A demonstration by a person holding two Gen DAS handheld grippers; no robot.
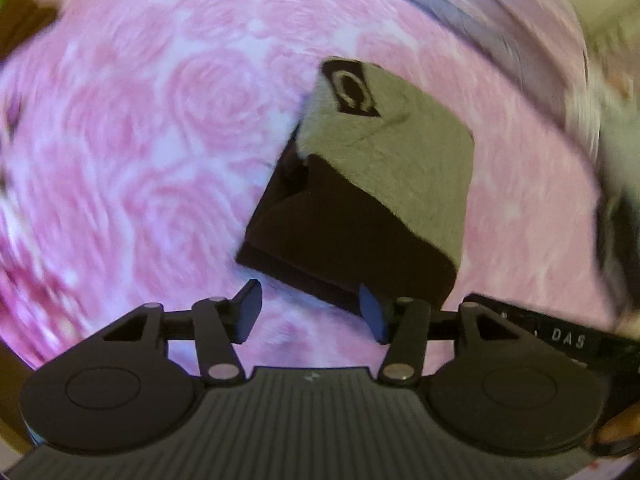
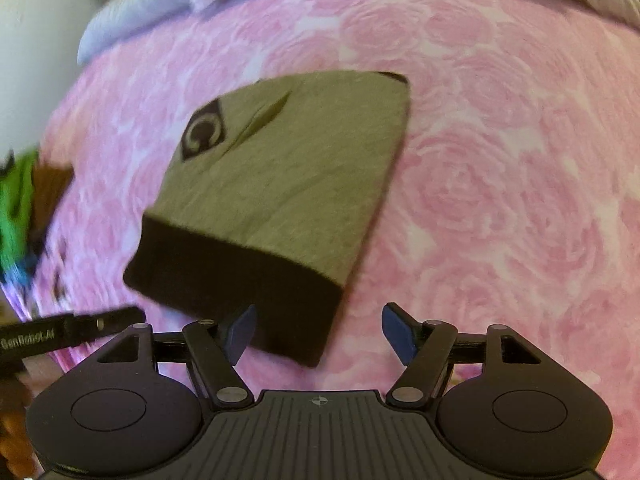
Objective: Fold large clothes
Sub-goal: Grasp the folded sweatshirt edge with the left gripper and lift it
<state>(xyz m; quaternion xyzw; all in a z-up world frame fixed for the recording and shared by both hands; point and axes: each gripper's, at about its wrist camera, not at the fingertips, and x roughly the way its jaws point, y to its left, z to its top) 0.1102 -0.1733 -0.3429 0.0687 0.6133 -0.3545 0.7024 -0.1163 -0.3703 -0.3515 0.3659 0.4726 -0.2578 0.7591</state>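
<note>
A folded grey garment (image 1: 384, 148) with a dark brown band and a dark logo patch lies on the pink rose-patterned bedspread (image 1: 140, 140). My left gripper (image 1: 312, 314) is open just short of its dark near edge, nothing between the fingers. In the right wrist view the same garment (image 2: 288, 176) lies flat as a compact rectangle, its brown band (image 2: 240, 284) nearest. My right gripper (image 2: 320, 334) is open over the band's near right corner, with its left finger (image 2: 240, 334) over the cloth. Both views are motion-blurred.
The other gripper's black body (image 2: 72, 330) reaches in at the left of the right wrist view. A pale lilac blanket (image 2: 168, 12) is bunched along the far edge of the bed. Green and brown items (image 2: 24, 196) sit at the left edge. Pink bedspread (image 2: 500, 200) stretches to the right.
</note>
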